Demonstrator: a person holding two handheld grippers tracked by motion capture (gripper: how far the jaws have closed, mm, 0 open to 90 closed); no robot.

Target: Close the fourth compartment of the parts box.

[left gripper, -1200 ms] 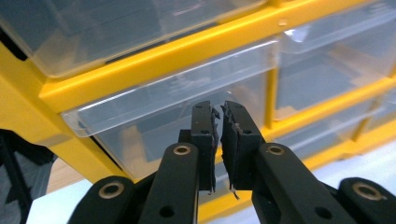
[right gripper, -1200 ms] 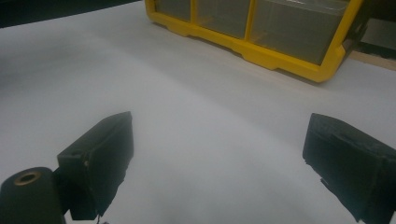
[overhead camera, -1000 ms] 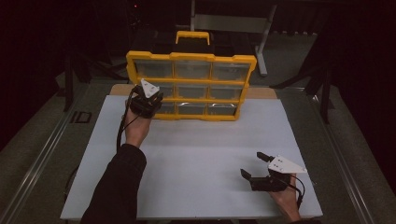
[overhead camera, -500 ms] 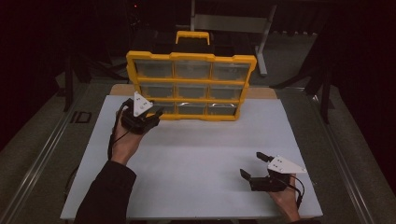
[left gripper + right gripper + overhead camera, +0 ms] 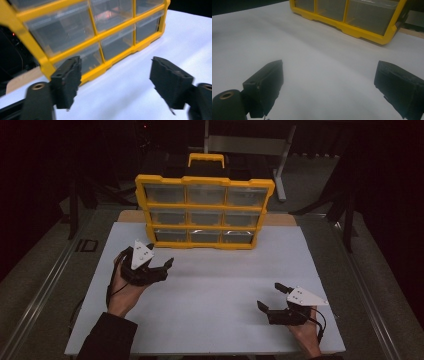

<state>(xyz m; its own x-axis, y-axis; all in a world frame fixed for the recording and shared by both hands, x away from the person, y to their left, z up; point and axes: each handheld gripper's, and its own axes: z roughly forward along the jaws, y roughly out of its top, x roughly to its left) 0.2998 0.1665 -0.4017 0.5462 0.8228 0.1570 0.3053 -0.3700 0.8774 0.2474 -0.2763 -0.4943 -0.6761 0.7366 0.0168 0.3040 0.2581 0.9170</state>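
Two grippers: fingers apart, both empty
Left gripper (image 5: 159, 268): fingers just been opening; nothing between; near organizer's lower left corner
Right gripper (image 5: 270, 296): fingers wide; over table (image 5: 215, 295)
Organizer (image 5: 205, 212): yellow, upright at table's far edge; drawers shut

One yellow organizer case (image 5: 205, 212) with nine clear drawers (image 5: 206, 195); two grippers (image 5: 162, 268).

Each hand carries a black gripper. The left gripper (image 5: 162, 266) and the right gripper (image 5: 268, 297) both bear a pale grey three-cornered plate on top, dotted with small dark marks. A thin black cable trails from each. Up close, the jaws are blocky black pads with ridged, saw-toothed inner faces, fixed to rounded black arms with a brass-coloured screw hole. A dark sleeve (image 5: 107, 337) covers the left forearm.
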